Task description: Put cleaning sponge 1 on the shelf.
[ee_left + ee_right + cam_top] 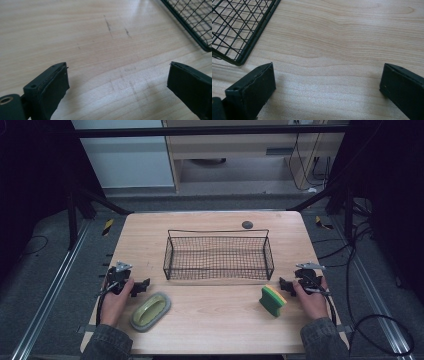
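Black wire basket [218, 256] sits mid-tabletop [215, 325], both tongs, left [142, 285] and right [284, 284], gaping wide and empty beside a green soap dish [150, 311] and sponge [272, 300].

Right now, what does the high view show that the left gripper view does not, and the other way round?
High view alone: the green and yellow sponge, the green brush with its grey rim, the right hand-held gripper, and the person's hands and sleeves.

Left gripper view alone: faint scratch marks on the wood, and the left hand-held gripper seen close, its jaws wide apart with bare wood between them.

Both: the wooden table and the black wire basket, seen there as one corner.
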Tool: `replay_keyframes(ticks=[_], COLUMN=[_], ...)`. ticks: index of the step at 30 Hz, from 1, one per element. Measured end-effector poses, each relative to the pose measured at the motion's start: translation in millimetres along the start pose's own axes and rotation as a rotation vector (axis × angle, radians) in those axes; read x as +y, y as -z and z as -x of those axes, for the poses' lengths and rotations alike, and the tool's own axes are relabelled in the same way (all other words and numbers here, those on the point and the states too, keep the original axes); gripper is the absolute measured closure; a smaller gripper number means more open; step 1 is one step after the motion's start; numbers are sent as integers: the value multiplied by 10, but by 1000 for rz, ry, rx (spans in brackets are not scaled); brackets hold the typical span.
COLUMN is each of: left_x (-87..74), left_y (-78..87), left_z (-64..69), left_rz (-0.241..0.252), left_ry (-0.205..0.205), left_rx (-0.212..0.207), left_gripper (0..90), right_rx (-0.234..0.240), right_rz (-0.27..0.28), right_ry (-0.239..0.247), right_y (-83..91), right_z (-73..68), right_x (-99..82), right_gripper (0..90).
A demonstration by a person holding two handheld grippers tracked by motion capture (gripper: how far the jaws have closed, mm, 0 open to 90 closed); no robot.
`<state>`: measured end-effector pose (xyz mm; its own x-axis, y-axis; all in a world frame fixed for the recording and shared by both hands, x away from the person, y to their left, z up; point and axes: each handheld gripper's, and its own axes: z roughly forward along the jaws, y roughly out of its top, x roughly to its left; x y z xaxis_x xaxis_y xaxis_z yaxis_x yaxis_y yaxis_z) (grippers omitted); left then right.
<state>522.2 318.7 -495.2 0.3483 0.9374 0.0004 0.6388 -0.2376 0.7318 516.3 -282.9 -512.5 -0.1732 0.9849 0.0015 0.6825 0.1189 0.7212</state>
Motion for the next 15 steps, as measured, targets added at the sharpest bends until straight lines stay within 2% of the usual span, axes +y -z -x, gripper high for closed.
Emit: replay_keyframes(ticks=[3, 5, 6, 7, 12, 15], left_x=[-5, -3, 15, 26, 48, 99], left_y=[152, 204, 293, 330, 435, 450], left_z=[-38, -44, -43, -41, 5, 57], left_rz=[7, 14, 10, 1, 21, -14], left_ry=[-22, -20, -4, -5, -30, -31], left_rx=[26, 24, -2, -12, -3, -33], left_gripper=[32, 34, 38, 35, 33, 33], right_rx=[0, 1, 0, 0, 0, -2], right_rz=[1, 1, 1, 1, 0, 1], right_ry=[-2, -2, -1, 1, -1, -4], right_y=[0, 0, 0, 0, 0, -6], right_z=[-1, -2, -1, 0, -1, -4], right_x=[0, 0, 0, -1, 0, 5], right_gripper=[5, 5, 5, 5, 4, 4])
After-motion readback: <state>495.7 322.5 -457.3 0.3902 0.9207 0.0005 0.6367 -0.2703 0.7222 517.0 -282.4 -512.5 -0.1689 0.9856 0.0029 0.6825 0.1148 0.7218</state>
